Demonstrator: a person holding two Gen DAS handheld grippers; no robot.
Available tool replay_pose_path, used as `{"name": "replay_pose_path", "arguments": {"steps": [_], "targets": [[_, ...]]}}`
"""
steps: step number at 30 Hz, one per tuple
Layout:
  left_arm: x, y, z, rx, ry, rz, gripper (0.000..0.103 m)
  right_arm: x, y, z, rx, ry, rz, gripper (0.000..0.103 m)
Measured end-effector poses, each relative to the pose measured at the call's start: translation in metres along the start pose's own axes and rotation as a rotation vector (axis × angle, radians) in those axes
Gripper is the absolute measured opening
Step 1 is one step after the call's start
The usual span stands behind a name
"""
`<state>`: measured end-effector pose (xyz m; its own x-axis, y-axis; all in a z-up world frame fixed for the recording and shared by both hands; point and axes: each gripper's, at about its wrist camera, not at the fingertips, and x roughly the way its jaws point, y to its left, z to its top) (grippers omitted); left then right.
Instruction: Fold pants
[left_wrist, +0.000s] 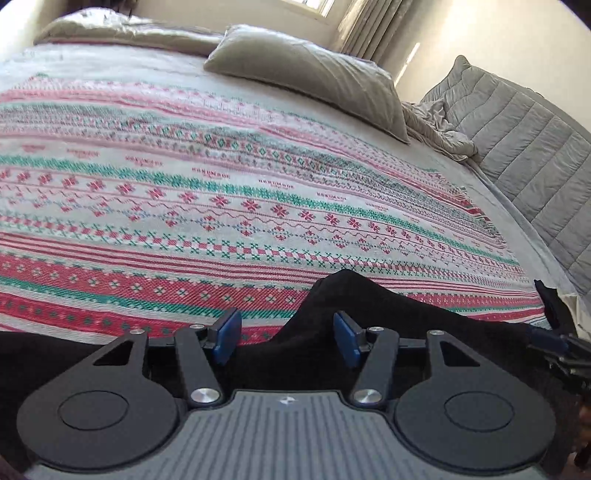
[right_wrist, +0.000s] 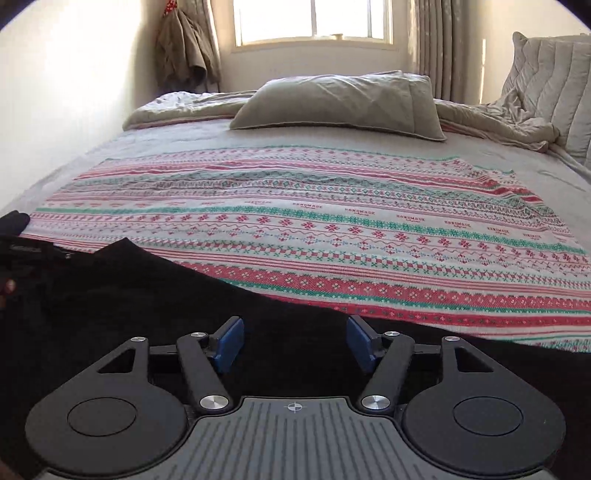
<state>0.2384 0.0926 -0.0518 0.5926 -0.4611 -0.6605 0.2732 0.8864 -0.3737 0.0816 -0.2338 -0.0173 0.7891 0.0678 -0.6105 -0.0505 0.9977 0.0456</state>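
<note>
Pants (right_wrist: 155, 306), black, lie along the near edge of the bed (right_wrist: 351, 240), under both hand-held grippers: left (left_wrist: 287, 341) and right (right_wrist: 295, 341), jaws apart, empty. Pinching only one layer could drag the fabric crooked.

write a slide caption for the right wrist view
Right gripper, fingers open, poised over black pants at the near edge of a patterned blanket on the bed.

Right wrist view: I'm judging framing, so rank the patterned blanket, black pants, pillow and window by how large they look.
1. patterned blanket
2. black pants, enlarged by nearness to the camera
3. pillow
4. window, partly cropped
</note>
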Motion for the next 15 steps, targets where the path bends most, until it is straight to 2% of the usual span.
{"name": "replay_pose_path", "arguments": {"steps": [3,5,6,7,8,10,12,14,15], "targets": [[0.012,-0.001,0.012,0.007,0.036,-0.044,0.073,-0.002,-0.008,-0.011,0.032,0.013,0.015,0.062],[0.016,-0.007,0.016,0.020,0.083,-0.078,0.068,-0.003,-0.014,-0.015,0.029,0.022,0.006,0.062],[0.018,-0.010,0.016,0.026,0.104,-0.091,0.054,-0.003,-0.016,-0.016,0.032,0.023,0.000,0.062],[0.020,-0.014,0.014,0.031,0.121,-0.091,0.034,-0.004,-0.020,-0.017,0.036,0.023,-0.002,0.062],[0.020,-0.018,0.012,0.044,0.120,-0.080,0.032,-0.004,-0.023,-0.019,0.041,0.023,-0.005,0.062],[0.013,-0.028,0.003,0.111,0.025,-0.031,0.027,-0.003,-0.029,-0.022,0.048,0.032,-0.018,0.062],[0.011,-0.032,-0.003,0.136,-0.039,0.015,0.027,-0.001,-0.033,-0.026,0.040,0.045,-0.045,0.062],[0.016,-0.036,-0.012,0.171,-0.052,0.051,0.035,0.000,-0.039,-0.030,0.040,0.054,-0.080,0.062],[0.016,-0.039,-0.013,0.194,-0.063,0.072,0.043,-0.001,-0.040,-0.031,0.042,0.055,-0.097,0.062]]}}
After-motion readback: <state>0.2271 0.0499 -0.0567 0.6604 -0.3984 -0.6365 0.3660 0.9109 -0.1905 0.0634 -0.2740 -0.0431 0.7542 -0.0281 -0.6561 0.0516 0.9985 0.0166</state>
